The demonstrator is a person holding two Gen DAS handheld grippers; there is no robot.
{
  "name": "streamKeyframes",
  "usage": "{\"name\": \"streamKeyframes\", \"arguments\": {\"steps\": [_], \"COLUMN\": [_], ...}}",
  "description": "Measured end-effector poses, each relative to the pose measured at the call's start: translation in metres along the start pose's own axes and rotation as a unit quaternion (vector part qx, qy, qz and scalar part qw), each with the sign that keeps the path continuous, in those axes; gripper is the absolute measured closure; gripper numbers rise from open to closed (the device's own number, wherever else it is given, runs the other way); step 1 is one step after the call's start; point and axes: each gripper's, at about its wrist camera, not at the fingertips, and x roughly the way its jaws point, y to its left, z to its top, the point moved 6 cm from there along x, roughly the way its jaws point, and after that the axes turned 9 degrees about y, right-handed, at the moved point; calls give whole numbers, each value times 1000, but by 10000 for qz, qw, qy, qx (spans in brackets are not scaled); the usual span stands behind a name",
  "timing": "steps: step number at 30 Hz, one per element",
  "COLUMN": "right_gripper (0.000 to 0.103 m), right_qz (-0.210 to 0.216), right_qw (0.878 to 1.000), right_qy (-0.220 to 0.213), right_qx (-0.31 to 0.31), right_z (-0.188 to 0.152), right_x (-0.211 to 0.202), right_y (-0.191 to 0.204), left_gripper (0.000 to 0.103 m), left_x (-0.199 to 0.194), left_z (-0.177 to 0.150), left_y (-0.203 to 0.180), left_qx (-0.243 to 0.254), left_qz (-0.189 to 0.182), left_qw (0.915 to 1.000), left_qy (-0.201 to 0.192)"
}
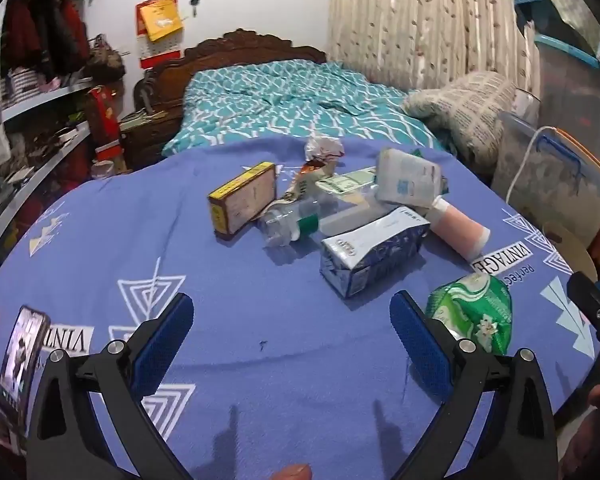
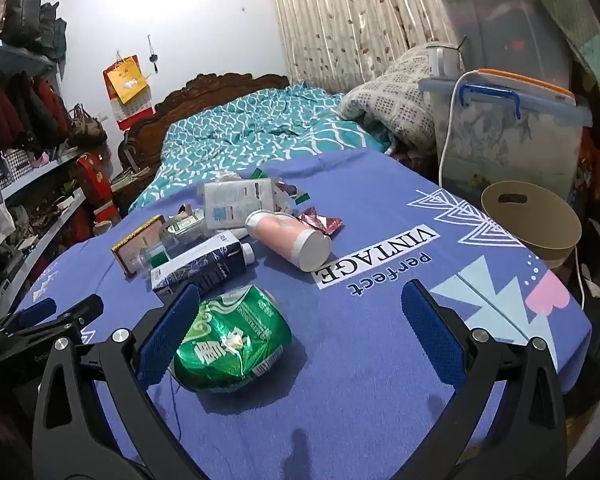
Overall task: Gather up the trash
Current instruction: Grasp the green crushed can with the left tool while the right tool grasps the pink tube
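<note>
Green can [image 2: 232, 342]: we see it crushed, near the right gripper [image 2: 298, 334].
Phone [image 1: 20, 356]: left view only.
Fingers: both grippers [image 1: 290, 344] spread wide, empty.

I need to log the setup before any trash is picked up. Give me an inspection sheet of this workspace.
Surface: blue printed cloth, flat.
Job's things: crushed green can nearest; milk carton, pink bottle, yellow box, clear plastic bottle, white pouch, wrappers piled beyond.
Clutter: phone at the left edge.
Grippers: left gripper and right gripper open, empty; can beside right gripper's left finger.
Cables: white cable down the storage bins.
Surroundings: bed, curtain, shelves, cardboard bin at right.
</note>
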Motion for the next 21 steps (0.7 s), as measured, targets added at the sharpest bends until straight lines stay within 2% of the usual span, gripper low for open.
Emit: {"name": "streamKeyframes", "arguments": {"steps": [3,6,8,11,14,17,21], "right_gripper": [3,3,3,3,3,3,3], "right_qz": [43,113,170,249,330,377,376], "right_qw": [10000,9998,9997,9994,9991,9989,9988], "right_qy": [81,144,167,215,250,257,276], "right_qx": [7,41,76,83,43,48,150], "right_z": [-5,-6,-6,-7,-9,-9,-9], "right_x": [1,2,3,5,6,5,7], "right_y": [2,3,3,5,9,9,5], "left_gripper": [9,9,9,9,9,9,9], "left_x": [4,5,2,-8,-13,-9,1], "left_z": [-8,-17,-20,-23,-24,-25,-23], "left_y": [7,18,22,25,22,14,15], "left_qx": [-163,-354,-457,-528,-423,-233,-83], "left_qz": [-9,-275,-445,-470,-503,-730,-529], "left_qw": [9998,9987,9978,9975,9978,9970,9984], "left_qy": [138,254,202,14,-53,74,193]}}
